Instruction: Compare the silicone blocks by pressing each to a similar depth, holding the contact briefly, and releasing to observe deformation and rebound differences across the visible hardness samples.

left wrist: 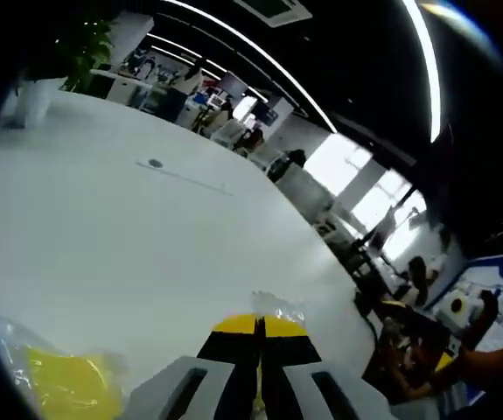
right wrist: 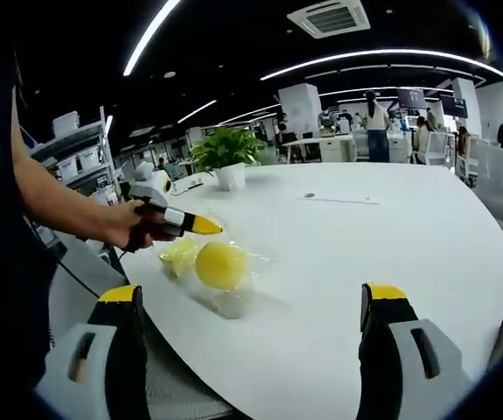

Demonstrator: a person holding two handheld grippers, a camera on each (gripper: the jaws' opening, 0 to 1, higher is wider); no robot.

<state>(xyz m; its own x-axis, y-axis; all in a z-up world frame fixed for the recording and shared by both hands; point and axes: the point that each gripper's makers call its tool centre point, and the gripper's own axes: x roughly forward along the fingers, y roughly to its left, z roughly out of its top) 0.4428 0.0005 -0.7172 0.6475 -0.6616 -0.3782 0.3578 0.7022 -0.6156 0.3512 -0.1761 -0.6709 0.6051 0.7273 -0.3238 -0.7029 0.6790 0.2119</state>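
From the right gripper view I see the silicone samples (right wrist: 219, 267), yellow lumps in clear bags, lying on the white surface (right wrist: 391, 227) just beyond the left gripper (right wrist: 200, 226), whose fingers are closed together on nothing. My right gripper (right wrist: 251, 306) stands wide apart, well short of them. I judge them soft, light and slippery in plastic; I would press from above. Their number and hardness labels are unreadable.

The left gripper view sits low over the white surface (left wrist: 102, 245), rolled so the far edge slants toward the lower right. The right gripper view looks level from the near edge, farther back. Both share the surface, the yellow bagged blocks (right wrist: 220, 265) and the potted plant (right wrist: 227, 150).
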